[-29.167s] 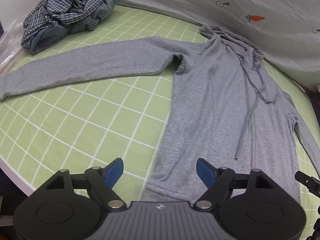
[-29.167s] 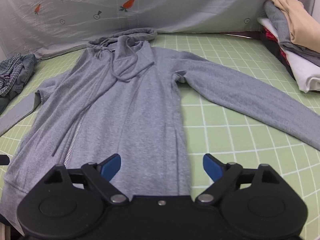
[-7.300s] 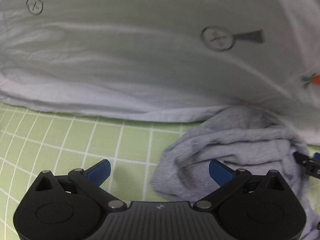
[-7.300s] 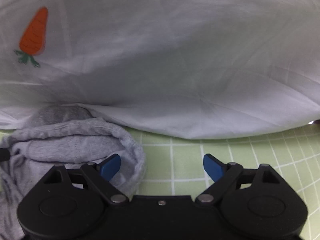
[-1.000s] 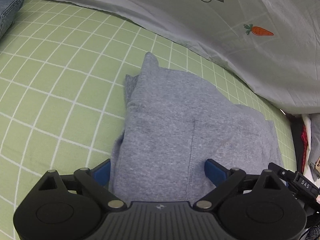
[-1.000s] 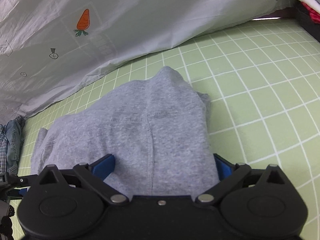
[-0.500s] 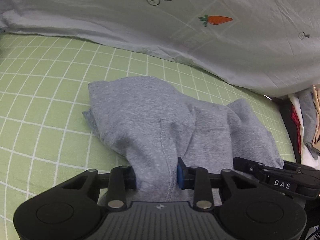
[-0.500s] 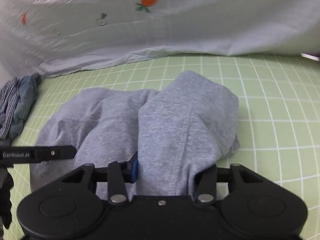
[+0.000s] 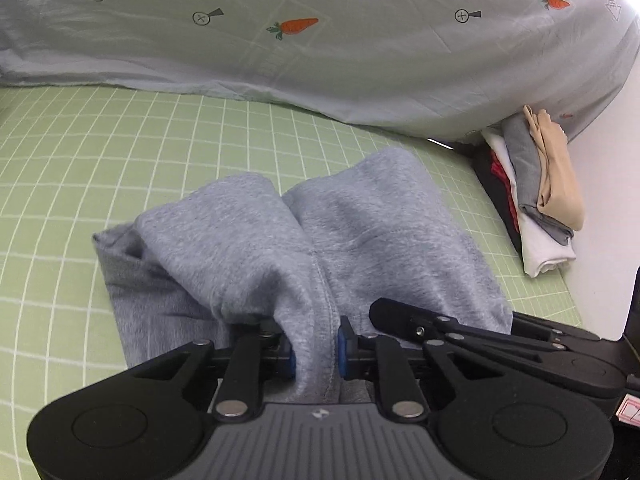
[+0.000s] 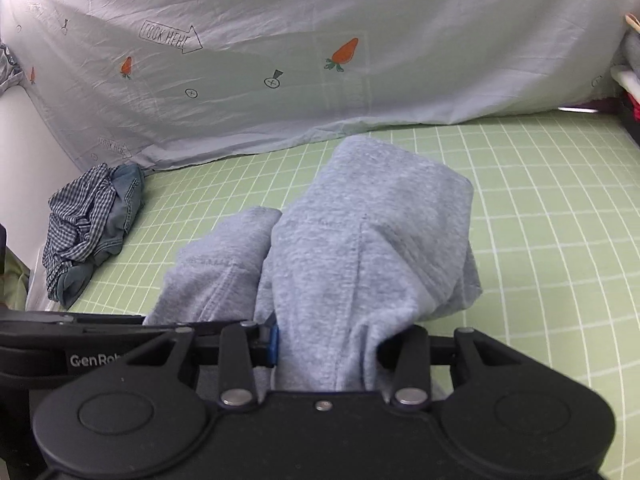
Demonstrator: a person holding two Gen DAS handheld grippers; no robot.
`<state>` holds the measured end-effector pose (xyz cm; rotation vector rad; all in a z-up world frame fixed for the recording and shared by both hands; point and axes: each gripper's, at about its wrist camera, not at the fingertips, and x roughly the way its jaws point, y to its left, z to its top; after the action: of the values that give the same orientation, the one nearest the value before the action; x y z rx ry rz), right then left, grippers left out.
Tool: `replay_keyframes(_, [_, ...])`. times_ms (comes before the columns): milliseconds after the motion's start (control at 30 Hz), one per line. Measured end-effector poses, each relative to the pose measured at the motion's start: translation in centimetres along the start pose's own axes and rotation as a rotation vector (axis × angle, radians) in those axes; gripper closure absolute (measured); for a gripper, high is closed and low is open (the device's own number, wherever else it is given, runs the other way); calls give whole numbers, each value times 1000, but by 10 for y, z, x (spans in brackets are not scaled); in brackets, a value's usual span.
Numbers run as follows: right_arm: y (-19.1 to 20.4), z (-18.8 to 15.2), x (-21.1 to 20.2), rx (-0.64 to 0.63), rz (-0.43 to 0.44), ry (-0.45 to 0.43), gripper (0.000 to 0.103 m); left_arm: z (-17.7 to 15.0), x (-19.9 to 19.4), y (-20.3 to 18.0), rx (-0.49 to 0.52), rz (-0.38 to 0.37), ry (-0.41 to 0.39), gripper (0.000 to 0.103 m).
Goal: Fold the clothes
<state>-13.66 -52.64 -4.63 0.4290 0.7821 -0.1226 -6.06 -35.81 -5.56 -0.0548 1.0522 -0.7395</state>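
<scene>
The folded grey hoodie (image 9: 312, 240) hangs bunched between both grippers above the green gridded mat (image 9: 100, 152). My left gripper (image 9: 315, 350) is shut on its near edge, with fabric pinched between the blue pads. My right gripper (image 10: 326, 346) is shut on the hoodie (image 10: 368, 248) too; its right pad is hidden by cloth. The right gripper also shows in the left wrist view (image 9: 440, 326), close beside the left one. The left gripper's body shows at the left edge of the right wrist view (image 10: 72, 340).
A stack of folded clothes (image 9: 536, 196) sits at the mat's right edge. A crumpled checked shirt and jeans (image 10: 88, 228) lie at the left. A pale sheet with carrot prints (image 9: 320, 32) hangs behind the mat.
Both grippers have lifted the hoodie higher off the mat and swung toward the right, bringing the folded stack into view. The grippers stay shut and sit closer together.
</scene>
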Motion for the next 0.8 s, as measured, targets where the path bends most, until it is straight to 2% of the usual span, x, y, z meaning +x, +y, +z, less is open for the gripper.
replay_keyframes(167, [-26,-25,-22,101,-12,17,63,-25,-10,-3,-42,12,9,84])
replay_keyframes(233, [-36,-33,-28,138,-37,29,63,-31,-12,4,-57,50,18,83])
replay_keyframes(333, [-51,-44,-28,170,-103,50,59,-39,-13,25,-78,137,29,74])
replay_keyframes(367, [-56,-47,-28,184,-125,59,57,-40,-14,35,-92,163,39,68])
replay_keyframes(433, [-65,-51,-27,211,-186,69,44,-43,-14,52,-112,199,50,55])
replay_keyframes(500, [-69,-53,-28,205,-265,67,25,-44,-15,66,-130,217,45,25])
replay_keyframes(533, [-70,-54,-27,194,-298,70,21,-45,-15,73,-145,211,36,18])
replay_keyframes(567, [-72,-56,-27,183,-322,74,15,-44,-13,78,-163,197,37,14])
replay_keyframes(600, [-74,-58,-26,171,-346,78,11,-43,-10,83,-181,180,47,14])
replay_keyframes(667, [-79,-61,-24,175,-360,79,6,-41,-3,91,-206,148,66,14])
replay_keyframes(800, [-85,-61,-12,205,-366,91,2,-37,12,94,-178,100,99,11])
